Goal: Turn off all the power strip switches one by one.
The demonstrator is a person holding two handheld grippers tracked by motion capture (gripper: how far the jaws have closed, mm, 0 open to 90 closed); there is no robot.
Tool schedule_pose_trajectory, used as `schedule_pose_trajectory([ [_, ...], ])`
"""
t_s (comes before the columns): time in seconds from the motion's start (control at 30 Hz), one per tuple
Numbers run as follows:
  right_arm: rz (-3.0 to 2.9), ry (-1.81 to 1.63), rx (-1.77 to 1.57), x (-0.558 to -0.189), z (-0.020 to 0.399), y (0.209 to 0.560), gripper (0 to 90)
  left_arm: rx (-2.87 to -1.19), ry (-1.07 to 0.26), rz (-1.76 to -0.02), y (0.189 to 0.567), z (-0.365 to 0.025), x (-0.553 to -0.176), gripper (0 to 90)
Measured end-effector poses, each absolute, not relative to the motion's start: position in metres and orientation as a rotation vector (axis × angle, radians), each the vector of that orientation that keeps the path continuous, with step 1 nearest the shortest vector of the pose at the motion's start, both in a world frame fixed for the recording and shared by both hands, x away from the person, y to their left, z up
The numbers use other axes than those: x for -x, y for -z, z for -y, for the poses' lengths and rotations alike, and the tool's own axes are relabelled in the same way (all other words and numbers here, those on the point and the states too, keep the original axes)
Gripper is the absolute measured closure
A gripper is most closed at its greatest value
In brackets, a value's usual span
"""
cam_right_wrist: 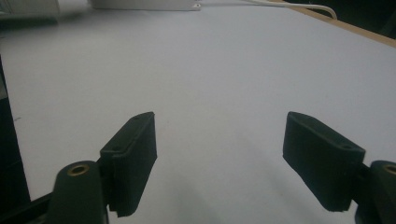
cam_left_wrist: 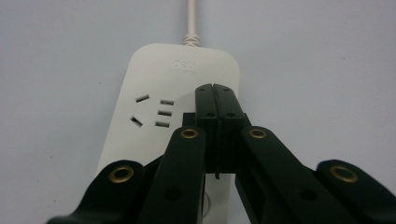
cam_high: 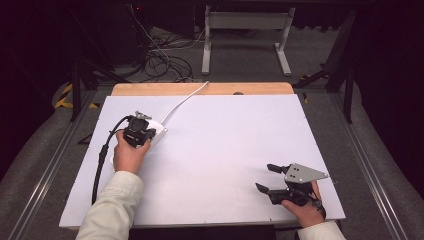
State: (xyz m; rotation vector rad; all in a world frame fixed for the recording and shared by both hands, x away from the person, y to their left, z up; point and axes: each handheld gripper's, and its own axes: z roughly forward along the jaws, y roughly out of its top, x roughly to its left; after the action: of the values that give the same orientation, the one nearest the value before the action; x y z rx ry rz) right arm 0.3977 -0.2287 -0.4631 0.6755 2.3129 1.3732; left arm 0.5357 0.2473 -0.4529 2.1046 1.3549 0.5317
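Jaws pressed flat together on the left gripper [cam_left_wrist: 215,100], nothing between them, tips poised over the white plastic power strip [cam_left_wrist: 154,79], its sockets just to their left and its white cord [cam_left_wrist: 190,18] running off ahead. Right gripper [cam_right_wrist: 219,154] gapes wide and empty above the white table sheet [cam_right_wrist: 224,70], strip far beyond.

White plastic power strip [cam_left_wrist: 154,116]: near end covered by the closed black left gripper [cam_left_wrist: 215,100] in the left gripper view; sockets below the first group hidden, a round feature at 6 o'clock partly seen. Embossed maker's mark at 12 o'clock too small to read. In the high view the hand and gripper body cover most of the strip. White cord [cam_right_wrist: 299,5] cut off at 1 o'clock in the right gripper view.
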Motion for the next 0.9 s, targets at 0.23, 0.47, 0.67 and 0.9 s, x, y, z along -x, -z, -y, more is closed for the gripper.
schedule_pose_trajectory([
  [0.23,-2.315,-1.371,-0.675,-0.398,0.228,0.463,26.8,-2.106,-0.538,-1.355,0.453,-0.246,-0.536,90.0],
  [0.47,-2.316,-1.371,-0.673,-0.398,0.228,0.463,26.8,-2.111,-0.559,-1.369,0.453,-0.245,-0.536,90.0],
  [0.67,-2.315,-1.373,-0.679,-0.398,0.229,0.464,26.7,-2.073,-0.543,-1.353,0.45,-0.249,-0.534,90.0],
  [0.9,-2.305,-1.379,-0.689,-0.399,0.231,0.463,26.8,-2.018,-0.569,-1.194,0.426,-0.247,-0.508,70.2],
])
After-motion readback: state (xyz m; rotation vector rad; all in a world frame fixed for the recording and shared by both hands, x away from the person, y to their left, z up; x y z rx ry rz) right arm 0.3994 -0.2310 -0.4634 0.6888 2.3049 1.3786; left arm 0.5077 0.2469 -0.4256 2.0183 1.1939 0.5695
